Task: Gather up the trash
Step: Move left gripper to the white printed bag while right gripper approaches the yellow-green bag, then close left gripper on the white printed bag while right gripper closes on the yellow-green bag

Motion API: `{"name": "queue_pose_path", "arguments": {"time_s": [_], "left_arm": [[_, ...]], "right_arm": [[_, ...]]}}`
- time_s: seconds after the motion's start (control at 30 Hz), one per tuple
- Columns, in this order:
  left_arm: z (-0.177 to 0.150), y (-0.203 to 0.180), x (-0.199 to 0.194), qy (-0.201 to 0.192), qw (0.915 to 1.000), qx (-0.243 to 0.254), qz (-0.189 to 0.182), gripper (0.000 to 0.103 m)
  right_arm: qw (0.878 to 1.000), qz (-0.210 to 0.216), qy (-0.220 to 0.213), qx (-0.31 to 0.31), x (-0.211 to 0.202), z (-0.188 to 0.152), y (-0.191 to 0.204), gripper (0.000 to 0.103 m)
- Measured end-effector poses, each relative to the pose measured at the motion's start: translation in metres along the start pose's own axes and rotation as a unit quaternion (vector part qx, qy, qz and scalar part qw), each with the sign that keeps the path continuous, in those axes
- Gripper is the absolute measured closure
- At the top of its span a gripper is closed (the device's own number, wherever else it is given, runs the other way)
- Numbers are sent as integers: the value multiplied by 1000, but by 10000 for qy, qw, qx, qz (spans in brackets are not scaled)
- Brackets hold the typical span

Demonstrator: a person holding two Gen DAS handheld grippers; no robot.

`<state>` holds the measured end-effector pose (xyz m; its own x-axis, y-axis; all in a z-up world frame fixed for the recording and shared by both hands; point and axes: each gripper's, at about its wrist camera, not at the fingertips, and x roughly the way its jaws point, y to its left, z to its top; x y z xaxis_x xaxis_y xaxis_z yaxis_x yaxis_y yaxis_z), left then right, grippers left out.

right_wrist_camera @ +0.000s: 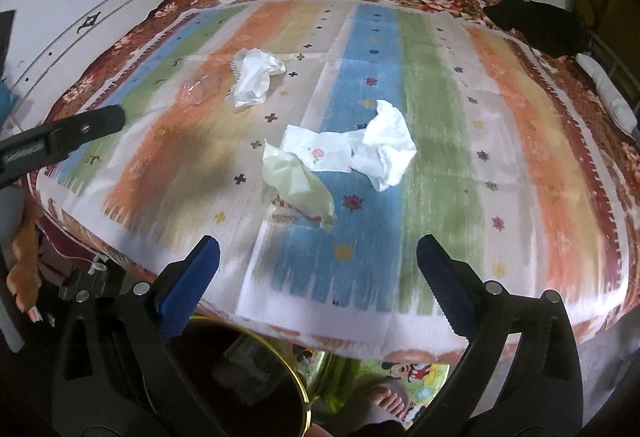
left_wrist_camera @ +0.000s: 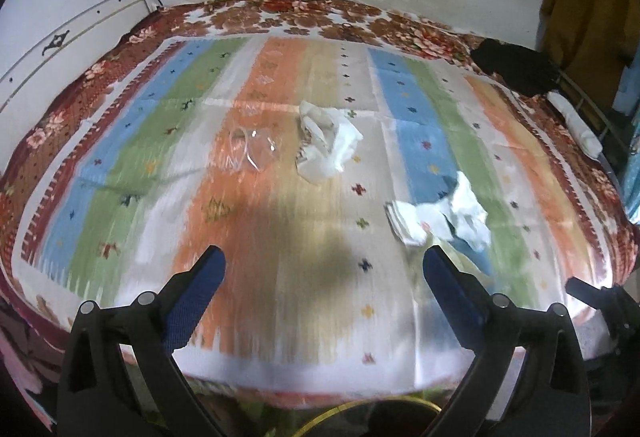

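Clear plastic wrapper [left_wrist_camera: 250,151] lying far left on striped bedspread [left_wrist_camera: 132,173] | crumpled white tissue [left_wrist_camera: 326,147] sitting just right of it | paper-and-bag wad [right_wrist_camera: 340,157] resting near centre | left gripper [left_wrist_camera: 324,269] hovering, fingers spread, holding nothing | right gripper [right_wrist_camera: 318,257] hovering, fingers spread, holding nothing

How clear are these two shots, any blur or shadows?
Left wrist view: striped bedspread streaked by motion blur, dark shadow patch near the front. Right wrist view: similar streaking, crumpled tissue fairly readable; fisheye bends the bed's edges in both.
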<state>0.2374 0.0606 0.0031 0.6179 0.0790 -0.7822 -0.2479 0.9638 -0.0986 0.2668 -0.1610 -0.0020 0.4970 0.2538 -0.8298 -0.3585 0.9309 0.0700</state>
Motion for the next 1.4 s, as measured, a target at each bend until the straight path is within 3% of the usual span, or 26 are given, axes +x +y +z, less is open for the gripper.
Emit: {"name": "queue_pose_path", "arguments": {"time_s": [0.2, 0.87, 1.17, 1.4], "left_arm": [[9, 5, 34, 225, 9997, 8, -95, 6], [48, -1, 116, 447, 9988, 213, 48, 7], [61, -8, 150, 561, 9971, 471, 180, 7], [72, -11, 167, 568, 9969, 499, 206, 7]], "right_arm": [[9998, -4, -5, -197, 19, 15, 6, 9], [9960, -96, 587, -665, 87, 31, 15, 12], [9946, -56, 817, -637, 106, 32, 10, 21], [9939, 96, 990, -480, 116, 31, 5, 38]]}}
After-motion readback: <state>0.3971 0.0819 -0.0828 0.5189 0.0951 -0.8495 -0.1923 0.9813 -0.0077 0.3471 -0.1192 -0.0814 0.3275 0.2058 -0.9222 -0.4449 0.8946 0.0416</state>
